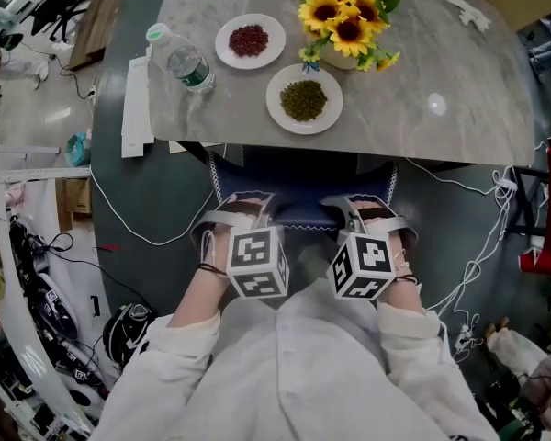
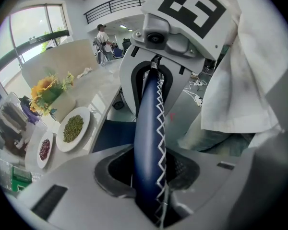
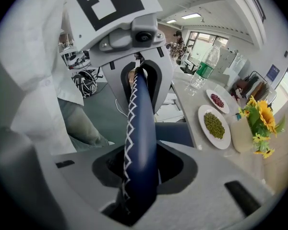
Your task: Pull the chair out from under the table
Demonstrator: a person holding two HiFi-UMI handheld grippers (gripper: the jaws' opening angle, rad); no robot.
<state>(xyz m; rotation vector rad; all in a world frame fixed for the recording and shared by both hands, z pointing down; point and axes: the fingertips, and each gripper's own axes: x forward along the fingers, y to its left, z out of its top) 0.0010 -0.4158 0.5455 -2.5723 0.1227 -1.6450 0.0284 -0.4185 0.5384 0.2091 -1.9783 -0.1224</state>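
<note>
The chair is navy with white zigzag stitching. The surface is pale grey, marble-veined. Of two white plates, the far left plate holds dark red beans, the nearer plate green beans. The sunflowers are yellow with dark centres. The left claw and right claw are light grey, their cubes patterned in black-and-white squares.

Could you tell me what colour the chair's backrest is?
The backrest is dark blue with white zigzag stitching; left gripper view.

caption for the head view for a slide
Left gripper and right gripper clamp the chair back at the table.
</note>
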